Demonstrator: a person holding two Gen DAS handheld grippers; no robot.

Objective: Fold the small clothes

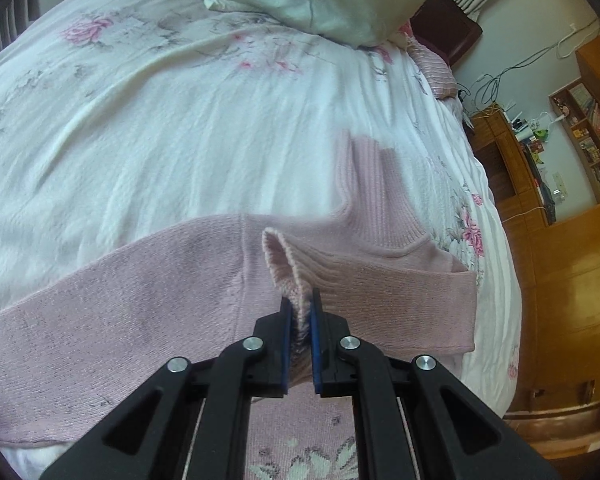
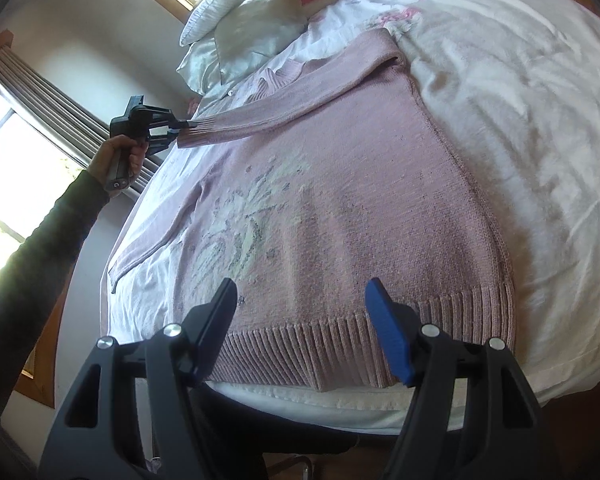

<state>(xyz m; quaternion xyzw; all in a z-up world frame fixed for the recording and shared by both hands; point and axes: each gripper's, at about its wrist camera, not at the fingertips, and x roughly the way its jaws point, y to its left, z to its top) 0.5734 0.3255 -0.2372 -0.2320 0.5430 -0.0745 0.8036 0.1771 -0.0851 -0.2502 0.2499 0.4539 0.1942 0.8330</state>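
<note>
**Sleeve cuff held over the sweater**

In the left wrist view, our left tongs (image 1: 301, 320) are closed narrow on the ribbed cuff (image 1: 290, 270) of the pink sweater (image 1: 120, 300). The cuff stands up between the blue pads, and the sleeve runs away to the right, above the body of the garment. The sweater lies on the bed (image 1: 180, 140), near its edge, on a white floral cover.

In the right wrist view, our right tongs (image 2: 300, 312) are wide and hold nothing; they hover just over the ribbed hem (image 2: 340, 344). The sweater is spread flat, with its pale flower pattern up. Far away, a hand (image 2: 118, 158) holds the left tongs (image 2: 180, 126), which stretch the sleeve (image 2: 268, 112) across the chest.

We think the risk is in the grip: only the cuff end is pinched, so a strong pull can let the knit slip out, or drag the whole sweater and wrinkle it.
</note>
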